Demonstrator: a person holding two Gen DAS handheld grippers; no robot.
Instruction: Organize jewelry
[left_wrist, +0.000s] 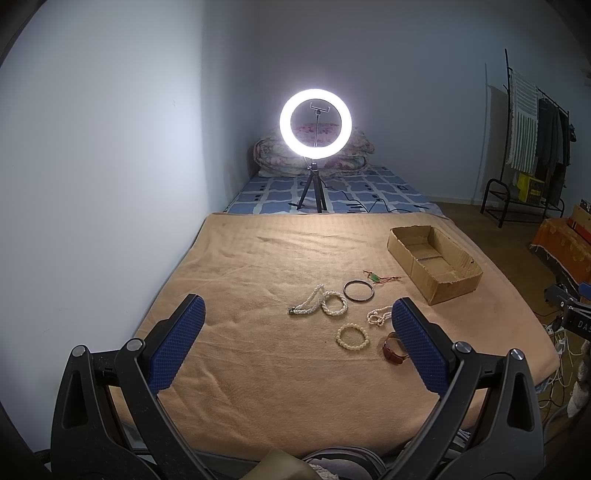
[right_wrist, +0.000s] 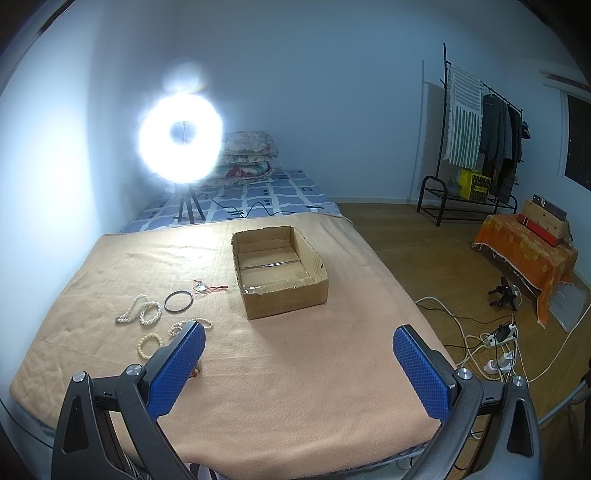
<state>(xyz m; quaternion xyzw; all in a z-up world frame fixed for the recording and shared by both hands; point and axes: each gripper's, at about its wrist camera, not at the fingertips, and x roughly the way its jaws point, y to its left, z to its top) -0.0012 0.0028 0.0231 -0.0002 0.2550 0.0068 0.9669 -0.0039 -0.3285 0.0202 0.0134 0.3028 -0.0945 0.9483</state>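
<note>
Both claws hang above the near end of the blanket (left_wrist: 258, 258), fingers spread wide, holding nothing: the left gripper (left_wrist: 297, 325) and the right gripper (right_wrist: 299, 354). The jewelry lies loose in the middle: pearl strings (left_wrist: 319, 302), a dark ring (left_wrist: 358, 291), a bead bracelet (left_wrist: 352, 336), a brown watch (left_wrist: 393, 350). The box (right_wrist: 284, 306) sits open, near the blanket's right edge. Lots of bare blanket lies around it all. A bright lamp (left_wrist: 316, 123) stands past the far edge.
</note>
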